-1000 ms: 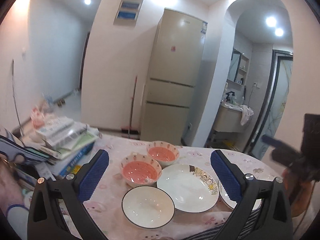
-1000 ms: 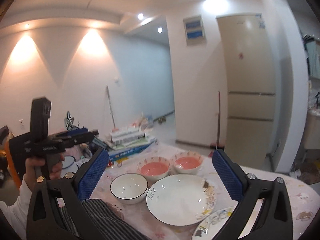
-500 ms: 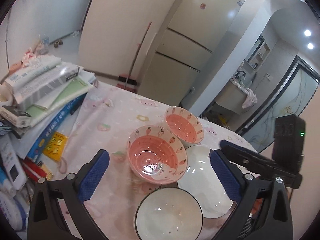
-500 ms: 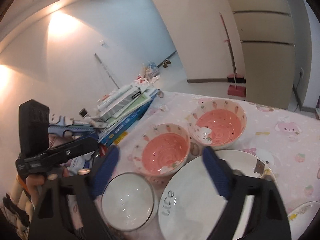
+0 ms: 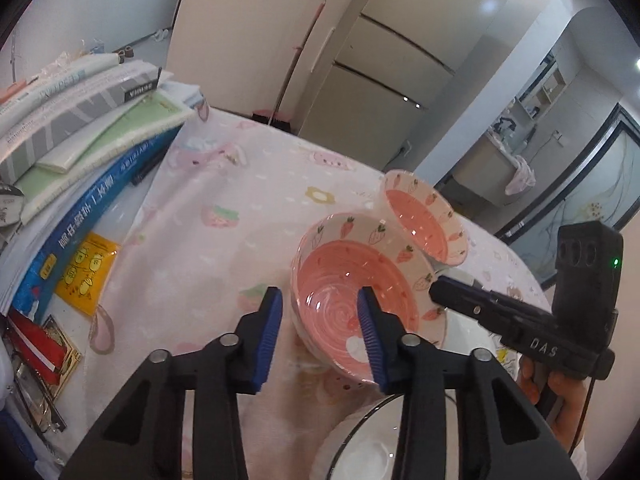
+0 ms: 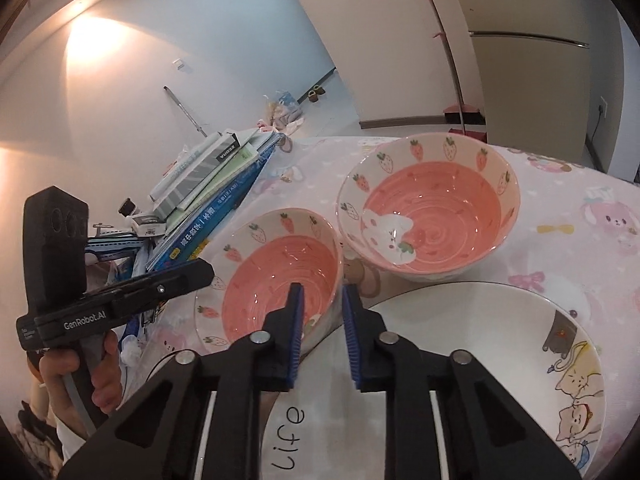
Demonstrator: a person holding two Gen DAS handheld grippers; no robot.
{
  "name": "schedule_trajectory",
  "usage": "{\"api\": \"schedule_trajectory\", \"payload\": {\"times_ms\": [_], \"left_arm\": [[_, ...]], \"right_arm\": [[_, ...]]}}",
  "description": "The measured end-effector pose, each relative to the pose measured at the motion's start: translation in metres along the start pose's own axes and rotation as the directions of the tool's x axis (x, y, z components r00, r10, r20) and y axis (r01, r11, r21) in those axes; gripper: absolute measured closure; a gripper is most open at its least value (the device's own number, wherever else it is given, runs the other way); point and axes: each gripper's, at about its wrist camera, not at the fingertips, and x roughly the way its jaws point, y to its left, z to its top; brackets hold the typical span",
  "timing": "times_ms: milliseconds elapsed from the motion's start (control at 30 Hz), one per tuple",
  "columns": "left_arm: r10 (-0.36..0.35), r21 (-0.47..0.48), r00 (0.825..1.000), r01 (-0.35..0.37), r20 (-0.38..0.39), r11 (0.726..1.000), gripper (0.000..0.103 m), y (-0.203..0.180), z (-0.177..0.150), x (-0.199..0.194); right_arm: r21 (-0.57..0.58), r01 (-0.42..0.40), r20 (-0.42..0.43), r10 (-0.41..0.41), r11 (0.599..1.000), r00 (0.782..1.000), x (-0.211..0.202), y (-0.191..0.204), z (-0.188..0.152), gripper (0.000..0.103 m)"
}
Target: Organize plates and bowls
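Two pink bowls stand on the table. The near pink bowl [image 5: 352, 292] [image 6: 280, 280] is between both grippers. My left gripper [image 5: 320, 320] straddles its left rim, one finger outside and one inside, jaws partly closed with a gap. My right gripper [image 6: 320, 312] straddles its right rim, jaws narrow, close to the wall. The far pink bowl [image 5: 424, 220] [image 6: 432, 208] stands just behind. A white plate [image 6: 480, 360] marked "life" lies under the right gripper. A white bowl [image 5: 360, 448] with a dark rim sits below the left gripper.
A stack of books and boxes [image 5: 80, 120] [image 6: 208, 184] fills the table's left side. The pink patterned tablecloth [image 5: 224, 216] covers the table. A fridge [image 5: 400, 60] and a broom [image 6: 448, 60] stand beyond the far edge.
Both grippers dropped toward the table and moved onto the near pink bowl's rim. Both sets of jaws narrowed from wide open.
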Motion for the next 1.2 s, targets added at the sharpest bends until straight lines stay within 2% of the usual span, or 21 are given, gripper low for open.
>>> {"api": "schedule_trajectory", "payload": {"times_ms": [67,200,267,367,600,633,700,767,967,1133,1200], "left_arm": [[0.016,0.01,1.0,-0.016,-0.002,1.0,0.068,0.0,-0.002,0.004],[0.011,-0.017,1.0,-0.011,-0.015,1.0,0.069,0.003,-0.003,0.012],[0.008,-0.026,1.0,-0.008,-0.029,1.0,0.077,0.006,-0.004,0.017],[-0.031,-0.045,0.999,0.03,-0.035,0.999,0.077,0.01,-0.003,0.021],[0.0,-0.016,1.0,0.0,-0.014,1.0,0.079,0.006,-0.004,0.021],[0.021,0.004,1.0,-0.021,-0.004,1.0,0.08,0.004,-0.005,0.02],[0.061,0.022,0.998,-0.061,0.016,0.998,0.092,0.003,-0.004,0.019],[0.089,0.04,0.995,-0.09,0.044,0.995,0.096,0.003,-0.003,0.015],[0.104,0.048,0.988,-0.11,0.113,0.993,0.098,0.0,0.003,-0.006],[0.145,0.121,0.966,-0.174,0.214,0.977,0.098,-0.027,0.009,-0.042],[0.148,0.136,0.962,-0.183,0.231,0.974,0.098,-0.037,0.012,-0.058]], "right_arm": [[0.012,0.003,-0.004,-0.003,1.0,1.0,0.002,-0.004,0.0,0.087],[0.022,-0.009,0.015,0.009,1.0,1.0,0.005,-0.007,0.001,0.092],[0.021,0.001,0.027,-0.001,1.0,1.0,0.006,-0.006,0.002,0.093],[0.019,0.016,0.016,-0.016,1.0,1.0,0.008,-0.004,0.004,0.093],[-0.019,0.064,-0.004,-0.064,0.998,0.998,0.019,0.004,0.007,0.091],[-0.021,0.067,0.003,-0.067,0.998,0.998,0.02,0.004,0.007,0.091],[-0.036,0.054,0.031,-0.053,0.998,0.998,0.018,0.006,0.005,0.092],[-0.038,0.033,0.069,-0.031,0.999,0.997,0.011,0.009,0.005,0.096],[-0.066,0.005,0.101,0.002,0.998,0.995,0.003,0.02,0.01,0.097],[-0.126,0.021,0.189,0.003,0.992,0.982,-0.019,0.039,0.016,0.097],[-0.144,0.026,0.216,0.006,0.989,0.976,-0.031,0.048,0.02,0.098]]}}
